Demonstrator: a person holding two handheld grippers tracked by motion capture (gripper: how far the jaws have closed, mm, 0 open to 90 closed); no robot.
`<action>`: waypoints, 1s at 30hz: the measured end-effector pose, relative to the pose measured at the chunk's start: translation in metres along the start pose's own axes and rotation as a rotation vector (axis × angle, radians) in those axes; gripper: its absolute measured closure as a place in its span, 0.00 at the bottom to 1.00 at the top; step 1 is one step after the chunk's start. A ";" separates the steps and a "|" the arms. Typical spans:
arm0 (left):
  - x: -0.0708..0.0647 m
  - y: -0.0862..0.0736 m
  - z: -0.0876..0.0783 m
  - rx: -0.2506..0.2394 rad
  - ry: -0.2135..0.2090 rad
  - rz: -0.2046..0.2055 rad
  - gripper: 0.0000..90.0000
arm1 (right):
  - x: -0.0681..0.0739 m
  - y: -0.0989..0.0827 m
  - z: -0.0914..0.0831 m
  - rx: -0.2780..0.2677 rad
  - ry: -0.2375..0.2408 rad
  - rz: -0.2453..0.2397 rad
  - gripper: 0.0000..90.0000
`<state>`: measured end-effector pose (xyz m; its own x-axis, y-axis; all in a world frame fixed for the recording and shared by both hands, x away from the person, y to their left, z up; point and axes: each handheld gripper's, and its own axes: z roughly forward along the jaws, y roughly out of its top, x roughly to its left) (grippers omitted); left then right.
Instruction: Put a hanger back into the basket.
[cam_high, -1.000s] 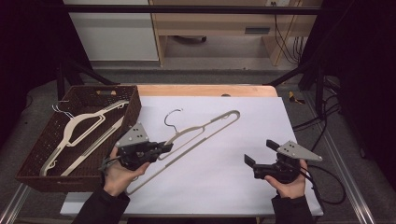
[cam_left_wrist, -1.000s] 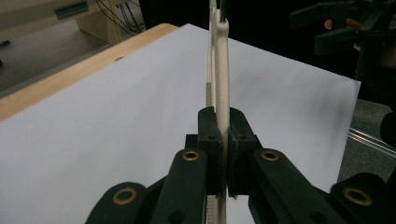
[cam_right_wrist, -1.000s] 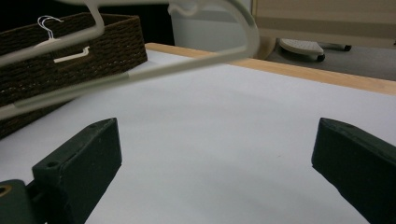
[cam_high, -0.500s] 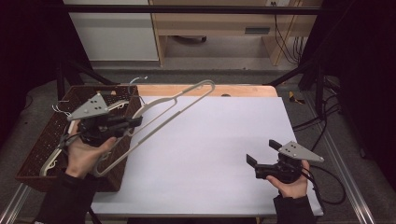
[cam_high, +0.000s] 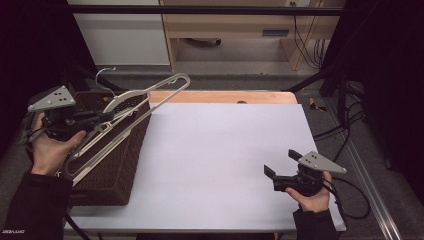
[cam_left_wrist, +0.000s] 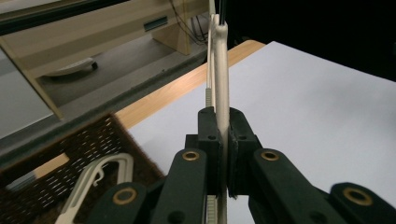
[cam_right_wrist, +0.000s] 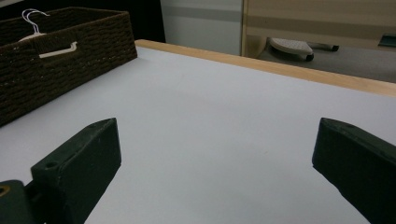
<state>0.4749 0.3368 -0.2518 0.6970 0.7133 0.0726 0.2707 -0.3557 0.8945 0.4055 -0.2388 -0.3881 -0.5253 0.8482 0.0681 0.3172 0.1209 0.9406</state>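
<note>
- Nearest the person, the right gripper (cam_high: 280, 172) rests low over the white table (cam_high: 225, 150) at its near right, jaws spread wide with nothing between them.
- The left gripper (cam_high: 102, 118) is held above the basket's near half, its jaws clamped tight on the hanger (cam_high: 131, 102).
- The hanger is cream-white plastic, thin and flat, with a long open loop and a metal hook (cam_high: 106, 75) at the top; it slants from low by the left hand up and away, its far end reaching over the table's wooden edge.
- In the left gripper view the hanger (cam_left_wrist: 221, 70) stands edge-on between the black pads.
- The dark woven basket (cam_high: 115, 165) sits at the table's left side; another pale hanger (cam_left_wrist: 100, 179) lies inside it, under the held one.
- Beyond the table stands a light wooden cabinet (cam_high: 225, 25).
</note>
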 end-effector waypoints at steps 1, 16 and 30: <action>0.006 -0.003 -0.002 0.005 0.008 -0.006 0.96 | 0.000 0.000 0.000 0.001 0.000 -0.002 0.02; 0.071 -0.050 -0.015 0.081 0.092 -0.065 0.96 | 0.000 -0.001 0.001 0.005 -0.005 -0.003 0.02; 0.098 -0.091 -0.025 0.123 0.137 -0.160 0.96 | -0.001 -0.002 0.002 0.006 -0.012 -0.007 0.02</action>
<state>0.5025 0.4542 -0.3153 0.5445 0.8387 0.0010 0.4552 -0.2965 0.8395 0.4066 -0.2386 -0.3902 -0.5178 0.8535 0.0577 0.3181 0.1295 0.9392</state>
